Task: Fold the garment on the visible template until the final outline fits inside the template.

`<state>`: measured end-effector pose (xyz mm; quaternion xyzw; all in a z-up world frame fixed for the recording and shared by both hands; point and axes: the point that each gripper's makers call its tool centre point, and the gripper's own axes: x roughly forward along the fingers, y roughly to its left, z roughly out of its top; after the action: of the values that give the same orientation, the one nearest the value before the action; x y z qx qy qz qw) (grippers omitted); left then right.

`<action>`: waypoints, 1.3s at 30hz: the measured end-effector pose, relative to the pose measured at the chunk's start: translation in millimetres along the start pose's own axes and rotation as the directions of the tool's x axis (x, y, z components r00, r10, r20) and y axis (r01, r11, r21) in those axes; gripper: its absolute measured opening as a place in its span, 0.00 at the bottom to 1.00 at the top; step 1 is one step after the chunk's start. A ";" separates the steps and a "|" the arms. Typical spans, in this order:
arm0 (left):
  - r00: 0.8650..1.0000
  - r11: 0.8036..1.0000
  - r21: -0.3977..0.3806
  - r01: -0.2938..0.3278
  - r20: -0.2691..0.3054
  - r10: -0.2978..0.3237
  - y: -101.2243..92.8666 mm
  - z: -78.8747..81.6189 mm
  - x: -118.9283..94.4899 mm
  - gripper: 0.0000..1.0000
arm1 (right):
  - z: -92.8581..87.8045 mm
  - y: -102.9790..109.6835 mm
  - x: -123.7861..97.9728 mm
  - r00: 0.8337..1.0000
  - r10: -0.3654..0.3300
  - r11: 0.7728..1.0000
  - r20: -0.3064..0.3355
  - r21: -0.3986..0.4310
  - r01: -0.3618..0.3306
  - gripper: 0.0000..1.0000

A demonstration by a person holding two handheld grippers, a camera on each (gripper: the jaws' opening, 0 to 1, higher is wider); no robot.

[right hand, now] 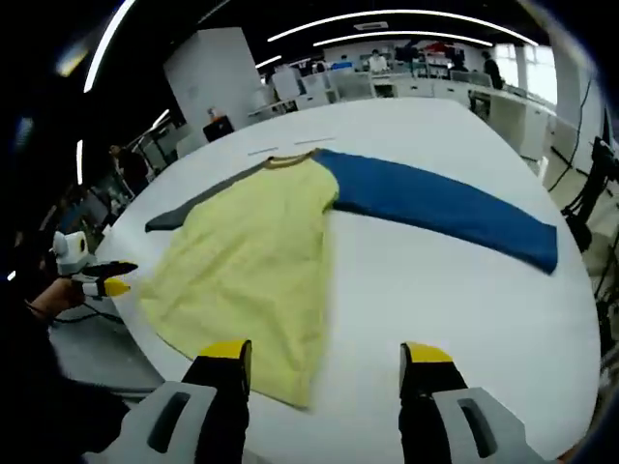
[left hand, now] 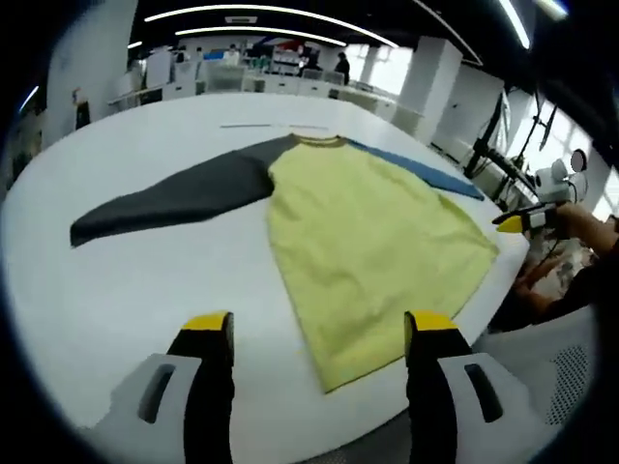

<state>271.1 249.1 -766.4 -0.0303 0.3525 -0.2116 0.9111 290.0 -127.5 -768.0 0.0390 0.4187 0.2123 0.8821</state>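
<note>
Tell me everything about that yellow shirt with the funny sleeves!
The shirt lies spread flat on the white table, looking like soft knit cloth with light wrinkles. Its body is pale yellow, one long sleeve is dark grey, the other sleeve is blue, and the neckband is brownish. Both sleeves stretch straight out sideways. The hem reaches near the table's edge. Only the table touches it; both grippers are open and hold off it.

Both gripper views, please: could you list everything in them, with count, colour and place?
Garment: one, yellow body, lying flat, unfolded, on the table.
Grey sleeve: one, dark grey, spread out sideways from the body.
Blue sleeve: one, blue, spread out to the other side.
Table: one, white, under the garment.
Desks and shelves: several, pale, far background.
Left claw: one, black with yellow tips, open, above the table's near edge.
Right claw: one, same colours, open, near the hem.
</note>
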 end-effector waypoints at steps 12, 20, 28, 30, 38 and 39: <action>0.995 0.995 0.092 0.040 0.093 -0.049 -8.9 21.8 -1.5 0.90 | 16.7 -29.7 -4.8 0.998 -0.039 0.999 0.050 0.020 0.038 0.88; 0.987 0.988 0.133 0.073 0.135 -0.091 -16.7 34.7 -2.8 0.99 | 28.3 -60.0 -11.1 0.994 -0.087 0.996 0.066 0.040 0.085 0.92; 0.979 0.984 0.154 0.093 0.164 -0.118 -21.9 45.9 -2.7 0.99 | 37.7 -88.5 -16.5 0.984 -0.159 0.985 0.082 0.086 0.152 0.90; 0.979 0.983 0.159 0.091 0.166 -0.117 -21.6 46.9 -2.7 0.99 | 39.8 -97.1 -17.5 0.980 -0.177 0.980 0.087 0.102 0.168 0.88; 0.975 0.975 0.203 0.088 0.184 -0.126 -23.4 53.5 -5.5 0.99 | 43.8 -131.7 -17.8 0.969 -0.237 0.965 0.070 0.133 0.226 0.75; 0.974 0.975 0.204 0.091 0.187 -0.130 -23.9 54.8 -6.0 0.99 | 44.2 -138.0 -17.9 0.965 -0.254 0.961 0.067 0.134 0.243 0.74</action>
<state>294.4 224.7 -716.6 0.0180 0.2350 -0.2913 0.9272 360.6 -255.1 -760.5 0.0501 0.3954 0.0715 0.9143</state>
